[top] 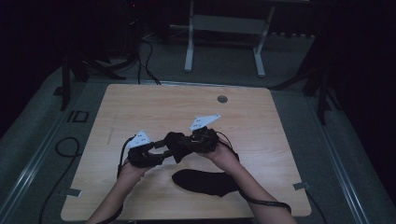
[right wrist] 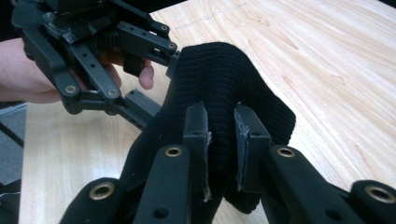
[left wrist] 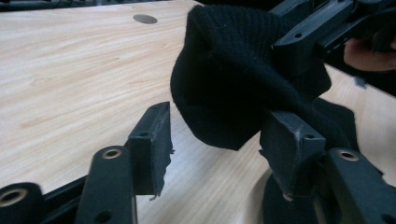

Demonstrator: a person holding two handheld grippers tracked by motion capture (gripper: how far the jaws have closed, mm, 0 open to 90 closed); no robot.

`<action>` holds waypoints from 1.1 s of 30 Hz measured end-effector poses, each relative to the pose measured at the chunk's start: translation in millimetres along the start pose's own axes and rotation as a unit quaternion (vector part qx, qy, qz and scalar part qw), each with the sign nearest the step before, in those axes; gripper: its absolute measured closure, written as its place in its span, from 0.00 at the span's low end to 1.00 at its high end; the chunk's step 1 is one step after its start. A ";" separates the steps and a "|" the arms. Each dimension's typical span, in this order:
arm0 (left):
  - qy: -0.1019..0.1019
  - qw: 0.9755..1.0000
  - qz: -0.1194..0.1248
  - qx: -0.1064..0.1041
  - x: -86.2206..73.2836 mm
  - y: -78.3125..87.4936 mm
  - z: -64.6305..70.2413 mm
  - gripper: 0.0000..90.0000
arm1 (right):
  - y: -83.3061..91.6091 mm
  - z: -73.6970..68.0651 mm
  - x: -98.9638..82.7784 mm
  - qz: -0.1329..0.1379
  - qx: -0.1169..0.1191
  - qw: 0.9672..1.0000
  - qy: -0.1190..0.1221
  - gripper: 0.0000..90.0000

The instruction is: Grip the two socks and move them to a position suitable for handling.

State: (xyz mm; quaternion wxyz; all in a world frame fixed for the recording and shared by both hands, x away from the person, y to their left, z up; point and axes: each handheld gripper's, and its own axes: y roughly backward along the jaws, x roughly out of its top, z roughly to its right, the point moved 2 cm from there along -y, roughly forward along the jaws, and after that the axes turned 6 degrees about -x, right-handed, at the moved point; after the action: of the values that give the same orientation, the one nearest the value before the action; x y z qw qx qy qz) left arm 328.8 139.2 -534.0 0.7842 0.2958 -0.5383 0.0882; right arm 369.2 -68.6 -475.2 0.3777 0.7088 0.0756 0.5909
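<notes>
Black knitted sock (right wrist: 224, 88) pinched in right claw (right wrist: 223, 140), lifted over counter (top: 154, 107); left claw (left wrist: 212, 140) half open beside it, best closed squarely on the loose edge.

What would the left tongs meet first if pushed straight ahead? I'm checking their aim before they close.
Probably the black knitted sock held up by the right tongs; it hangs just ahead of the left tongs.

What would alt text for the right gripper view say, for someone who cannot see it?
The right gripper pinches a fold of a black knitted cloth item, held above a light wooden table. Beyond it, the left gripper, held in a person's hand, has its jaws open at the cloth's far edge.
</notes>
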 end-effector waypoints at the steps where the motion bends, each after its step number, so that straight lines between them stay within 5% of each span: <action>1: 0.000 1.000 -0.001 -0.001 0.8 -1.5 0.8 0.55 | 1.4 1.1 -0.7 0.000 0.001 1.000 -0.001 0.86; 7: -0.016 0.999 -0.032 0.027 4.4 -11.0 6.6 0.96 | 6.7 7.8 -6.5 0.001 -0.015 1.000 -0.005 0.86; 18: -0.027 0.996 -0.065 0.057 11.3 -14.0 13.9 0.99 | 15.7 25.8 -22.9 -0.001 -0.047 0.999 -0.020 0.85; 29: -0.040 0.993 -0.090 0.072 20.4 -18.3 19.7 0.99 | 29.7 34.4 -40.9 0.004 -0.045 0.998 -0.031 0.84; 32: -0.056 0.987 -0.108 0.107 20.7 -18.4 19.9 0.99 | 36.9 39.1 -47.0 0.004 -0.063 0.997 -0.037 0.90; 33: -0.043 0.989 -0.104 0.100 20.3 -16.5 17.0 0.99 | 40.6 42.9 -49.5 0.005 -0.079 0.996 -0.042 0.90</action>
State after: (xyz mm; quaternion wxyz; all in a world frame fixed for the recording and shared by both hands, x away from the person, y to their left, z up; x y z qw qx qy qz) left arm 331.1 112.7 -517.7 0.7317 0.4308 -0.5262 0.0467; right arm 379.5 -143.6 -489.1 0.4323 0.7015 0.0097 0.5665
